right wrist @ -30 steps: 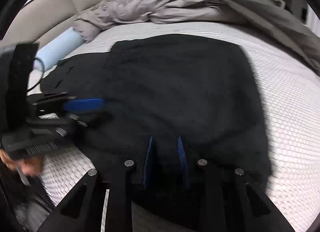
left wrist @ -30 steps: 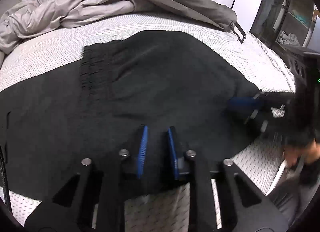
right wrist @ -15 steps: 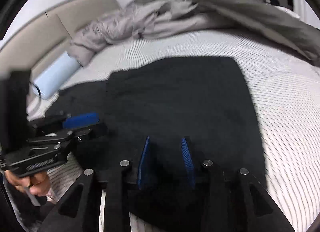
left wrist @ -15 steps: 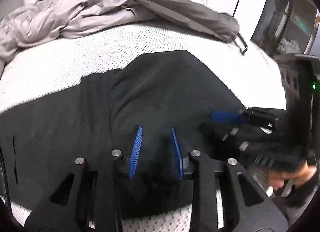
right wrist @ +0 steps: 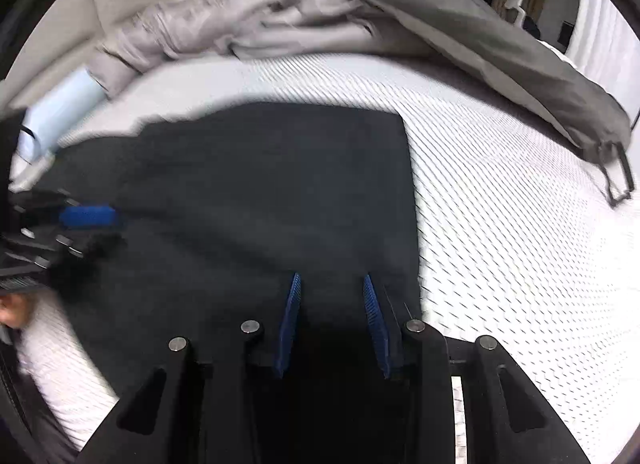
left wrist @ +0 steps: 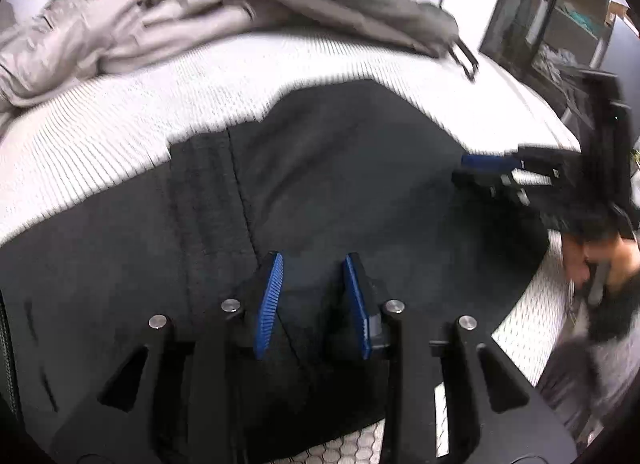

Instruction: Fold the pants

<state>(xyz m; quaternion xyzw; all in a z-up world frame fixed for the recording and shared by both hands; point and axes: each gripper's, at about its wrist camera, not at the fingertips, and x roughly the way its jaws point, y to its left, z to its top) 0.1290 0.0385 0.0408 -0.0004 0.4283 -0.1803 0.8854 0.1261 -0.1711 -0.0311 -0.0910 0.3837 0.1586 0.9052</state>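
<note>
Pants (left wrist: 340, 184), black, spread flat across white textured mattress (left wrist: 120, 112), elastic waistband (left wrist: 200, 200) visible toward the left in the left wrist view. Folded edge straight along the right side in the right wrist view (right wrist: 408, 184). Left gripper (left wrist: 312, 296) low over the near part of the fabric, blue pads (left wrist: 269, 304) spread apart, nothing pinched between them. Right gripper (right wrist: 332, 316) likewise over the near right corner of the cloth, fingers parted, black fabric showing in the gap but not clamped. Grey bedding (right wrist: 280, 24) heaped at the far side of the mattress, well apart from the garment. Pale blue bolster (right wrist: 60, 108) at far left.
</note>
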